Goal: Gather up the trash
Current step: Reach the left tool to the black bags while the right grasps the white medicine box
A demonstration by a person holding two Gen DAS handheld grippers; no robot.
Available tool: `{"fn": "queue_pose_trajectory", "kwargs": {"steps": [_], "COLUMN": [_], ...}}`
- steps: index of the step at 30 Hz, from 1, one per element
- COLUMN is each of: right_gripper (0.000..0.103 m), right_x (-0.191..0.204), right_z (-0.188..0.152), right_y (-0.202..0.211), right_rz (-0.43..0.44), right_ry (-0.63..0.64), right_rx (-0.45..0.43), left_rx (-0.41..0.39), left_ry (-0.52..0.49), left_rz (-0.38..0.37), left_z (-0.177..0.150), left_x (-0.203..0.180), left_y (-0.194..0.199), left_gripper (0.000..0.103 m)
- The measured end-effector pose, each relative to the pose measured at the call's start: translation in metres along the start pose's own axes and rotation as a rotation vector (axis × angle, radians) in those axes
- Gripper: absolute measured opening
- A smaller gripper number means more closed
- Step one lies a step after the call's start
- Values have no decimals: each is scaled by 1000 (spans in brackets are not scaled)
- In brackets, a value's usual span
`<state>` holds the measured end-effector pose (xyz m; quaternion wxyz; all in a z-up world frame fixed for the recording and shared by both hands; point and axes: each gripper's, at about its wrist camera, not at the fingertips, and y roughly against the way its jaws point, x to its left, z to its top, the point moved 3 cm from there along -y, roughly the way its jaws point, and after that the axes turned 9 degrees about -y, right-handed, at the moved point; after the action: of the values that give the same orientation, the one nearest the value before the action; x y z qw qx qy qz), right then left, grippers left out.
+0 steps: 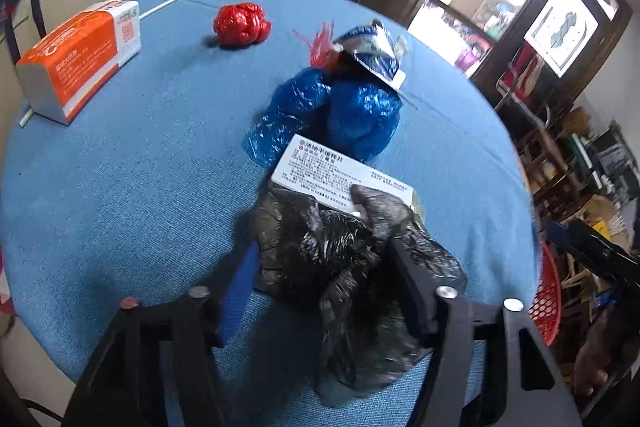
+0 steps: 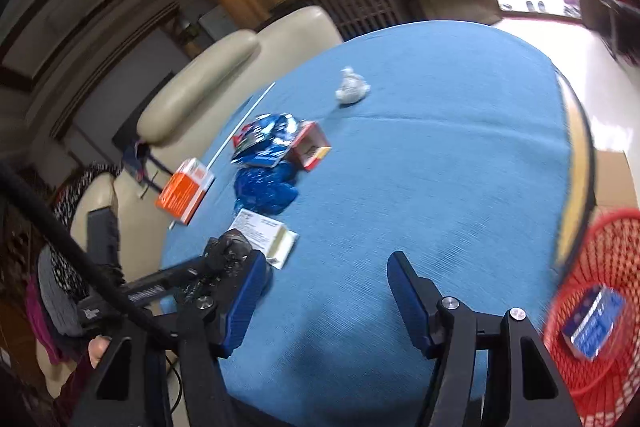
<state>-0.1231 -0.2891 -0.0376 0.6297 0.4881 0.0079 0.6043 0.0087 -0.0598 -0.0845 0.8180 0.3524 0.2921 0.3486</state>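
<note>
Blue tablecloth [image 1: 120, 207], red mesh basket [image 2: 612, 239], black bag [image 1: 332, 255].

A crumpled black plastic bag [image 1: 344, 267] sits between the jaws of the left gripper [image 1: 320, 267] on a blue-covered bench [image 1: 120, 207]. Just beyond the jaws lies a white printed carton [image 1: 320, 175], then blue plastic wrap [image 1: 340, 111]. Farther off, left of the jaws, rest a red wad [image 1: 241, 23] and an orange box [image 1: 80, 59].

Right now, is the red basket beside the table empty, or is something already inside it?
Not empty. The red basket holds a blue and white box, seen lying inside it in the right wrist view.
</note>
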Motion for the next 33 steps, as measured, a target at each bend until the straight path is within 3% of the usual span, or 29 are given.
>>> {"fn": "queue_pose_trajectory", "kwargs": {"steps": [1, 3, 8, 16, 20, 23, 25, 26, 27, 33], "right_gripper": [67, 67, 67, 67, 67, 67, 67, 67, 65, 50], "right_x": [6, 21, 54, 88, 95, 96, 95, 93, 91, 81], "right_z": [2, 6, 10, 2, -2, -8, -13, -15, -17, -17], "right_y": [-6, -23, -67, -132, -155, -168, -172, -172, -171, -155], "right_rz": [0, 1, 13, -59, -75, -78, -94, -106, -109, -129], "right_ry": [18, 64, 155, 324, 393, 414, 426, 428, 430, 393], "right_rx": [8, 36, 109, 185, 219, 273, 283, 283, 275, 206], "left_rx": [-9, -32, -36, -49, -47, -35, -40, -41, -50, -72], "left_ry": [4, 10, 0, 20, -3, -32, -74, -87, -105, -186], "left_rz": [-14, -58, -18, -32, -4, 56, 124, 155, 194, 307], "left_z": [-1, -2, -10, -25, -27, -26, -25, -25, -25, -23], "left_x": [3, 6, 18, 46, 46, 42, 35, 34, 31, 20], "left_y": [5, 15, 28, 53, 65, 69, 72, 75, 77, 89], "left_gripper": [49, 19, 7, 6, 6, 13, 29, 47, 55, 56]}}
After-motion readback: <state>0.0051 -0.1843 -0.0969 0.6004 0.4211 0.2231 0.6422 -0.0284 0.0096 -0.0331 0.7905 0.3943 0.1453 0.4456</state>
